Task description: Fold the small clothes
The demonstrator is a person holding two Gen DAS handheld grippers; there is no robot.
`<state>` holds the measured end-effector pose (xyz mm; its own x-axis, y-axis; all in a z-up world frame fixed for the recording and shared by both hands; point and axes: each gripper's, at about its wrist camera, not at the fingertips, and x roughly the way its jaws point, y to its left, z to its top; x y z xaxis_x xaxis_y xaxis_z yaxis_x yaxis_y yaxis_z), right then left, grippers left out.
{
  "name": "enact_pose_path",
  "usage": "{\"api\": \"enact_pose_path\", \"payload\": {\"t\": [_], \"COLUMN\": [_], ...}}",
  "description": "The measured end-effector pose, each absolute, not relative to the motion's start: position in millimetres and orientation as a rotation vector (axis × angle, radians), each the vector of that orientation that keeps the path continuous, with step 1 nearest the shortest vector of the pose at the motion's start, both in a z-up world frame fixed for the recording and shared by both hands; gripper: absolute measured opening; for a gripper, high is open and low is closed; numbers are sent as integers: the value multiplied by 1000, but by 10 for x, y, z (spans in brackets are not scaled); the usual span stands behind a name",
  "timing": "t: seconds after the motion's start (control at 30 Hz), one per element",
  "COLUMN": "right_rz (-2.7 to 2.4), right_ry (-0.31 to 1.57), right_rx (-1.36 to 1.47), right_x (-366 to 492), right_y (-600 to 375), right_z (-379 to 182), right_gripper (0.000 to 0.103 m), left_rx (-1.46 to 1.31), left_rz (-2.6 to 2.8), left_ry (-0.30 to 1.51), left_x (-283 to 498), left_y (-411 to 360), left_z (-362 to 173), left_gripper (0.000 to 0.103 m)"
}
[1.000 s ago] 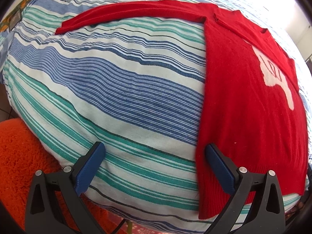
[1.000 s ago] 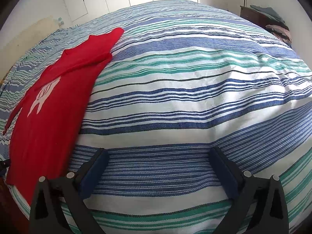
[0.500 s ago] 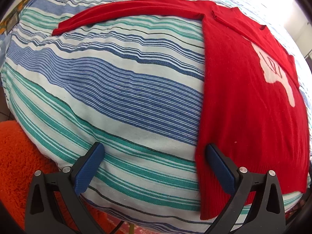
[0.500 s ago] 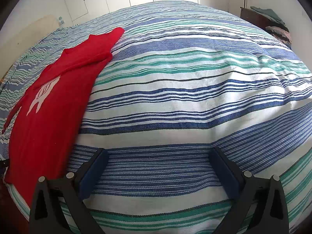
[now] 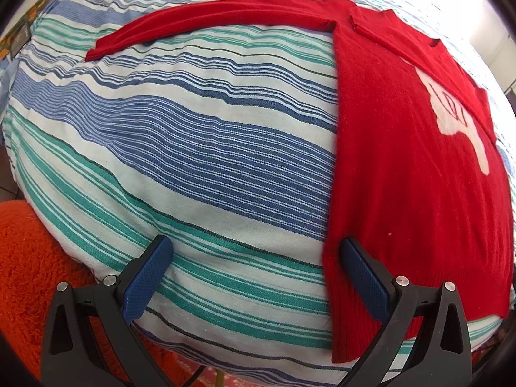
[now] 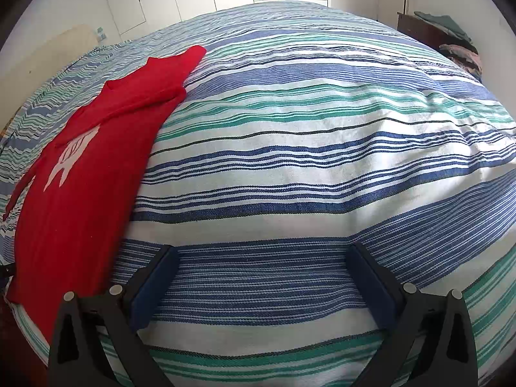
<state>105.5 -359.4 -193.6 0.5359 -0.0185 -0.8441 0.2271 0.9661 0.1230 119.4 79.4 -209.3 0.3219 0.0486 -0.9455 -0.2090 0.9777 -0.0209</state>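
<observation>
A red sweater [image 5: 403,167] with a white motif on its chest lies spread flat on the striped bedspread [image 5: 200,148], hem toward the near edge of the bed and collar away. Its long axis runs from the near edge up the bed. One sleeve [image 5: 219,19] reaches straight out to the left across the stripes, at right angles to the body. The other sleeve appears folded or tucked along the far shoulder; in the right wrist view it shows as a short red tongue [image 6: 174,71] pointing up the bed.

The left claw [image 5: 254,277] hangs over the near edge with its fingers spread wide and nothing between them. The sweater's left side seam and ribbed hem corner [image 5: 342,332] lie just at its right finger [image 5: 364,280], which seems to sit over the fabric's edge; whether it touches cannot be told. So the garment lies to the right of and ahead of this claw, and the outstretched sleeve is ahead and slightly left.

The right claw [image 6: 261,280] is also spread and empty, over bare stripes, with the sweater [image 6: 80,187] well off to its left.

The left claw is clearly the nearer. The likely next move is a small shift right to pinch the hem corner or side seam, or a reach forward for the sleeve, to start the first fold.
</observation>
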Motion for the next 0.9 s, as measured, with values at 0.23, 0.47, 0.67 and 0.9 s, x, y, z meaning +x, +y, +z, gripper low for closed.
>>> {"api": "enact_pose_path", "payload": {"t": [0.23, 0.47, 0.67, 0.9], "right_rz": [-148, -148, -149, -153], "right_ry": [997, 996, 995, 999], "right_rx": [229, 228, 225, 219], "right_x": [1053, 1052, 1056, 1104], "right_y": [-3594, -3594, -3593, -3608], "right_z": [-1935, -1935, -1933, -1942], "right_gripper": [103, 103, 103, 103], "left_rx": [-148, -190, -536, -893], "left_rz": [170, 148, 58, 110], "left_ry": [1233, 1241, 992, 902], "left_x": [1196, 1219, 1240, 2085], "left_y": [794, 861, 1476, 2698], "left_z": [-2093, -2028, -1414, -1604], "left_gripper": [103, 102, 102, 101]}}
